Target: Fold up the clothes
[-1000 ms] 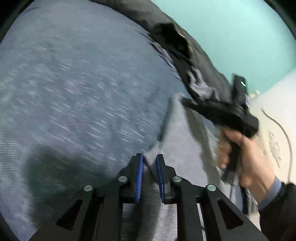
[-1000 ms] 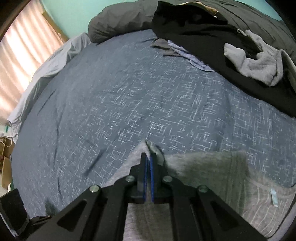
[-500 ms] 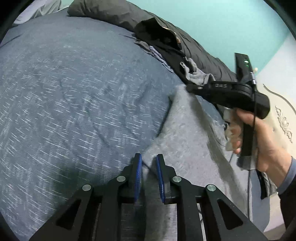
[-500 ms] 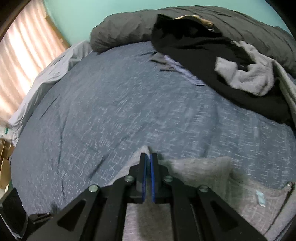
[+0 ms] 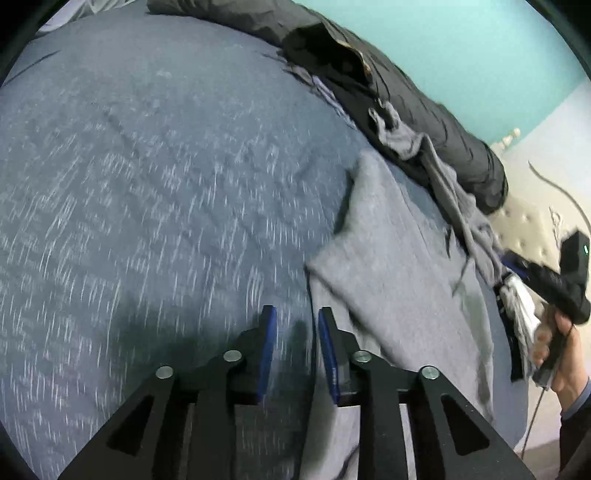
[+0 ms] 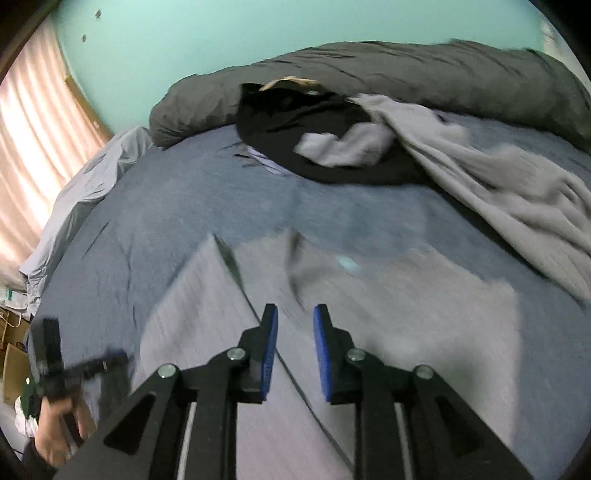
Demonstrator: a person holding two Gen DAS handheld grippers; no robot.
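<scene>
Your left gripper (image 5: 295, 325) has just been opening: its blue pads stand a little apart with nothing between them, and through the gap you see only the blue bedspread (image 5: 147, 184). It hangs above the bedspread just beside the near edge of the grey garment (image 5: 399, 266), which lies spread flat on the bedspread with one corner folded over. Your right gripper (image 6: 294, 325) has likewise just been opening; its pads are parted by a small gap, grip nothing, and hover over the same grey garment (image 6: 388, 314). Beyond the garment, further up the bedspread, a black garment (image 6: 314, 122) lies in a heap with a second grey piece (image 6: 480, 184) draped over it. A dark duvet (image 6: 406, 70) is bunched against the turquoise wall (image 6: 221, 33).
</scene>
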